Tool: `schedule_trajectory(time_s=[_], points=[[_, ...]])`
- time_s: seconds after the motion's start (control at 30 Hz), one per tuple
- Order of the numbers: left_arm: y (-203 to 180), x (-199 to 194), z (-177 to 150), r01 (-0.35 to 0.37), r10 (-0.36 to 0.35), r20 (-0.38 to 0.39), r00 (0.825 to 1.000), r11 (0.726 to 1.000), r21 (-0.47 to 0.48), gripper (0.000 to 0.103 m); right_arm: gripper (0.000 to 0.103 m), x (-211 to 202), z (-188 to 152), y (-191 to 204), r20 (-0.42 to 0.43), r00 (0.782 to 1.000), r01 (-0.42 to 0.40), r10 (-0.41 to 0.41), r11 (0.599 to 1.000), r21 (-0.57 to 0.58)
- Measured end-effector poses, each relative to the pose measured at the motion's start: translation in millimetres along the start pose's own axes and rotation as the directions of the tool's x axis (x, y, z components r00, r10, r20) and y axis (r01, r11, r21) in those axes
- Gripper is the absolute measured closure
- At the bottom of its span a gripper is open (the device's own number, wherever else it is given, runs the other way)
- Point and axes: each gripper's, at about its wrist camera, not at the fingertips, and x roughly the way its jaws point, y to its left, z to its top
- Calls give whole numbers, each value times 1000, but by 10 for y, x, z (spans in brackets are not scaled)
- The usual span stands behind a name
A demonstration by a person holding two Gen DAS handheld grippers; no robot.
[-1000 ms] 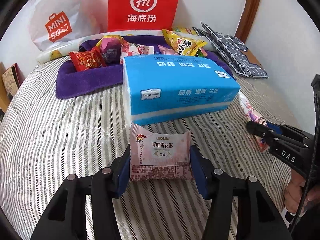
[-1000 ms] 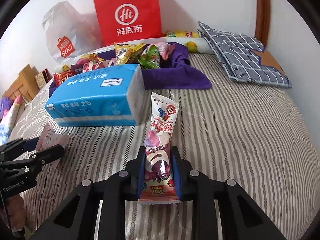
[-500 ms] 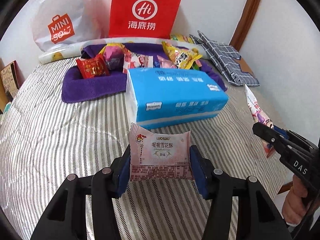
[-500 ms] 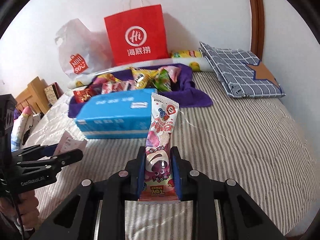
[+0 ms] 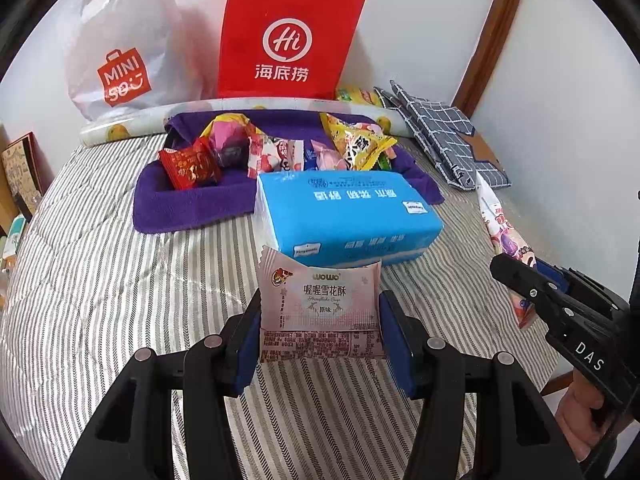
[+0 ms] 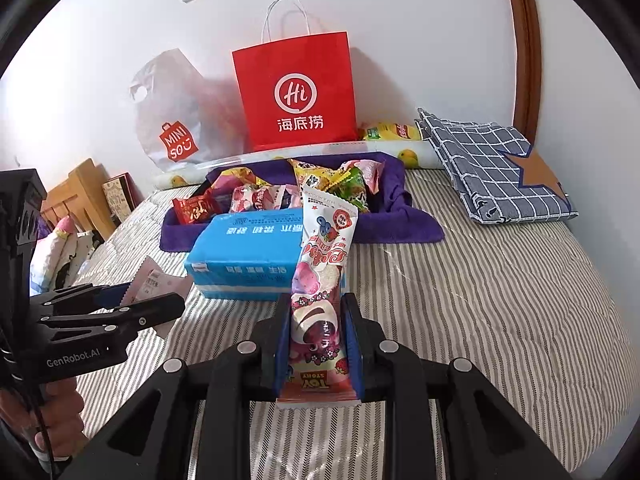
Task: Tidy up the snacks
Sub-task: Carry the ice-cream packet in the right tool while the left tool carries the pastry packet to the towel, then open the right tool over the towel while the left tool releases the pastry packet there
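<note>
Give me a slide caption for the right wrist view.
Right gripper clamps a long pink strawberry snack packet above the striped bed, blue tissue pack behind.

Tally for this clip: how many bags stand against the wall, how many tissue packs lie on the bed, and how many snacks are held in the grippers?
Bags against the wall: 2, red paper bag and white plastic bag
Tissue packs: 1, blue tissue pack
Held snacks: 2, pink snack packet and long snack packet
Total: 5

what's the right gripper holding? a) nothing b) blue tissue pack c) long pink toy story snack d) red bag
c: the right gripper is shut on the long pink snack, lifted clear of the striped bed.
</note>
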Motion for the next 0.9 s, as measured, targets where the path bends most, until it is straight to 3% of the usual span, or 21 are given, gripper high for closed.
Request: schedule_trajectory(time_s=[0.37, 0.67, 0.9], points=[[68, 36, 397, -3, 3, 16, 1000, 1000, -7, 49, 80, 148, 448, -80, 18, 1000, 3, -3, 1000, -7], [271, 317, 1074, -13, 14, 27, 1000, 999, -31, 49, 80, 647, 1122, -220, 25, 999, 26, -25, 999, -40], [476, 679, 1506, -30, 32, 26, 999, 997, -68, 49, 80, 1187, 1458, -320, -16, 1000, 5, -6, 999, -49]])
